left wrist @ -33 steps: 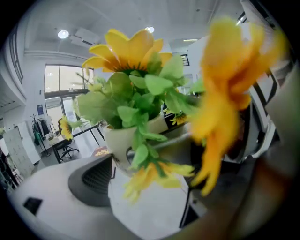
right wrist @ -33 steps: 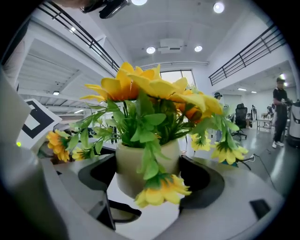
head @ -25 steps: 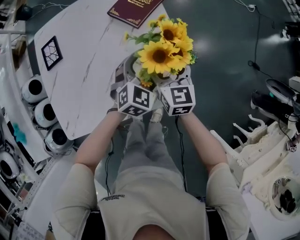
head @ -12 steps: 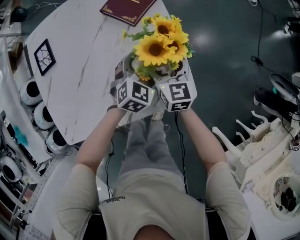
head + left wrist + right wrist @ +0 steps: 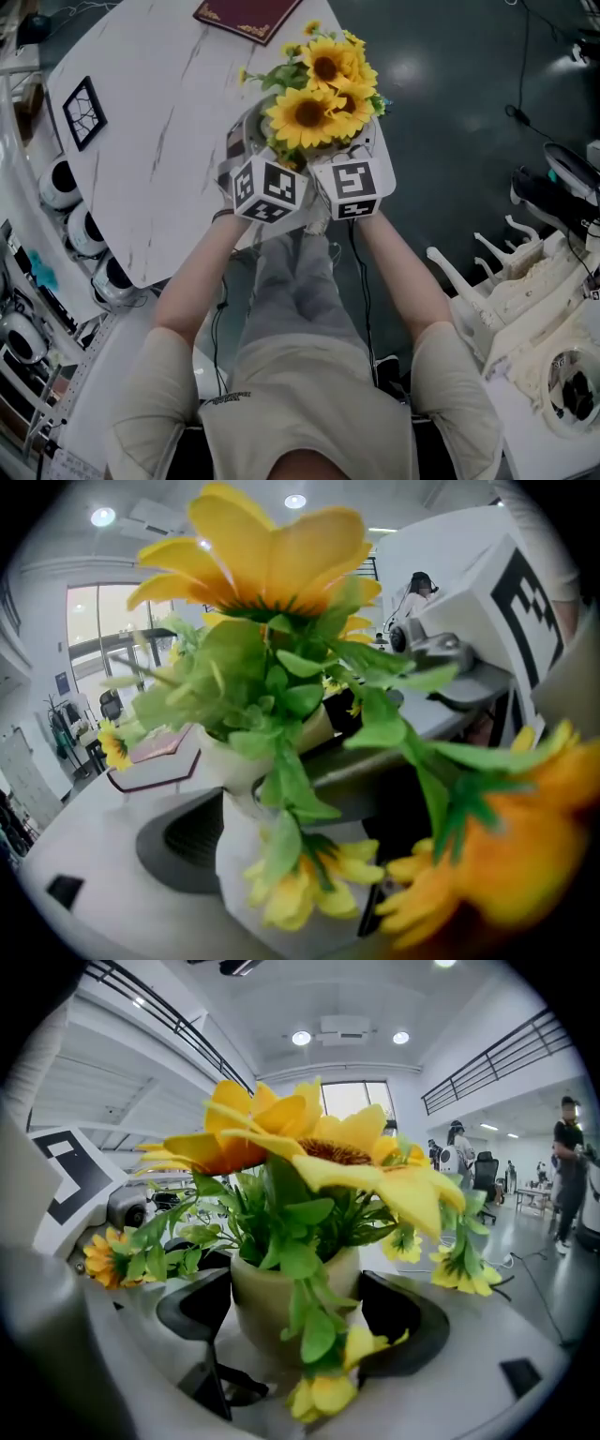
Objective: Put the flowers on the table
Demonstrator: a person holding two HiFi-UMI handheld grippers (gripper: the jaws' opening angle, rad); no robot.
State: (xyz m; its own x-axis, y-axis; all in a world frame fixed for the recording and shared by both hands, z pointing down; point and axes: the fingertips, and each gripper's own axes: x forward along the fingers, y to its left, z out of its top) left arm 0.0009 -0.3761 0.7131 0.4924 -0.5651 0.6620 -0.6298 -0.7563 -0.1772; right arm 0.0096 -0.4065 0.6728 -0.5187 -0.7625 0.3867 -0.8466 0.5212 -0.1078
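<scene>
A pale pot (image 5: 267, 1302) of yellow sunflowers (image 5: 314, 108) hangs in the air over the right edge of the white marble table (image 5: 169, 141). My left gripper (image 5: 261, 145) and right gripper (image 5: 361, 150) clamp it from either side, marker cubes toward me. In the right gripper view, dark fingers (image 5: 403, 1326) press the pot on both sides. In the left gripper view, the pot (image 5: 246, 860) sits against one finger (image 5: 178, 841), and blossoms hide the other. The pot's base is hidden in the head view.
A maroon book (image 5: 246, 14) lies at the table's far end and a black patterned square (image 5: 82, 112) near its left edge. Round white devices (image 5: 66, 183) line the left. White moulded parts (image 5: 525, 291) fill the right. Dark floor lies below the pot.
Both grippers and the pot have edged slightly forward and left, toward the table. The grip on the pot has not changed.
</scene>
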